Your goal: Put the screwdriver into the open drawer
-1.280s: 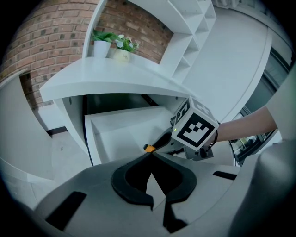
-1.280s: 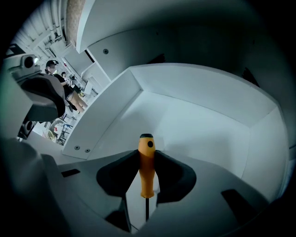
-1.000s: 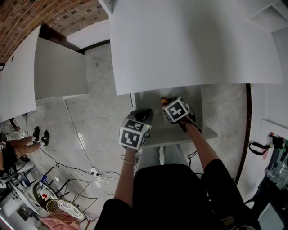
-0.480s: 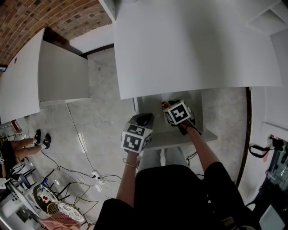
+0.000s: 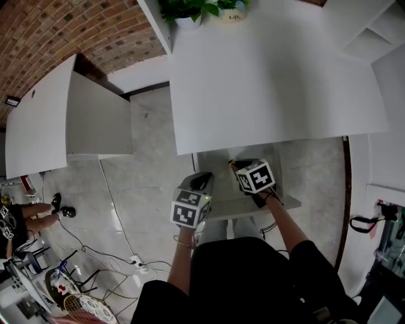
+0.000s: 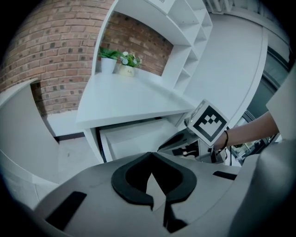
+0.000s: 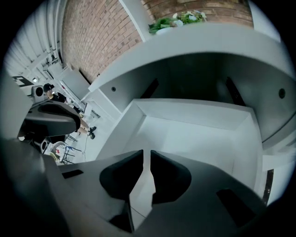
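The head view has tipped upward, so the back edge of the white desk (image 5: 272, 82) now shows with potted plants (image 5: 193, 9) on it. The desk's front edge and the open drawer (image 7: 194, 139) sit lower in the picture than before. The jaws of the right gripper (image 7: 147, 157) have just been closing and now stand a narrow slit apart, with nothing between them, over the drawer's bare floor. Both that gripper and the left gripper (image 5: 201, 181) appear slightly raised near the drawer's front edge compared with a second ago.
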Demonstrator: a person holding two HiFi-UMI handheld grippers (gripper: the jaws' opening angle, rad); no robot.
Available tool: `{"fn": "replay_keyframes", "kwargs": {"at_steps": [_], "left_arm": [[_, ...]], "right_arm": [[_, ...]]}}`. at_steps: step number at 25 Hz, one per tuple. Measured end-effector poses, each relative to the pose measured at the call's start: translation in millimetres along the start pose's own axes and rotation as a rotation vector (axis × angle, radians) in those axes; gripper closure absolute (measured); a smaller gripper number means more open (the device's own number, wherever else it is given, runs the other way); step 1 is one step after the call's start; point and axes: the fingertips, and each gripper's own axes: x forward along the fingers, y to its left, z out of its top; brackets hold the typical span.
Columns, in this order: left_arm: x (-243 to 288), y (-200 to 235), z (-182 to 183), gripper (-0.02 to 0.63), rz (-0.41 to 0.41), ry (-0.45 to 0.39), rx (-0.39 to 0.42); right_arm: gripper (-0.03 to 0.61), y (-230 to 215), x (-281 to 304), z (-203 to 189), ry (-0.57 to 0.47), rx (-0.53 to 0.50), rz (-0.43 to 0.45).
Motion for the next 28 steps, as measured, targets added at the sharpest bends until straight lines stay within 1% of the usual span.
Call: {"fn": "replay_keyframes", "kwargs": {"at_steps": [5,9,17,23,28], "left_arm": [[-22.9,-4.3,12.1,0.606,0.012,-0.057,0.011],[-38.5,-9.7,21.9,0.604,0.019,-0.102,0.021],[-78.2,-19.6,57.6,0.605,0.045,-0.271,0.021],[-111.0,-30.5,89.1,0.604,0.052,-0.400,0.033],[-133.6,-34.4,107.5,0.605,0.079,-0.473,0.067]], "right_arm": [[0.546,20.7,-29.5,16.7,-0.078,-0.034,0.036],[0.552,35.8,-58.3,35.2,-0.181,-0.040,0.073],[0.554,54.0,-125.9,74.5,-0.393,-0.018,0.110],[0.555,62.5,-168.1,97.7,-0.511,-0.046,0.120],[0.560,71.1,-203.3,113.7,-0.606,-0.076,0.123]]}}
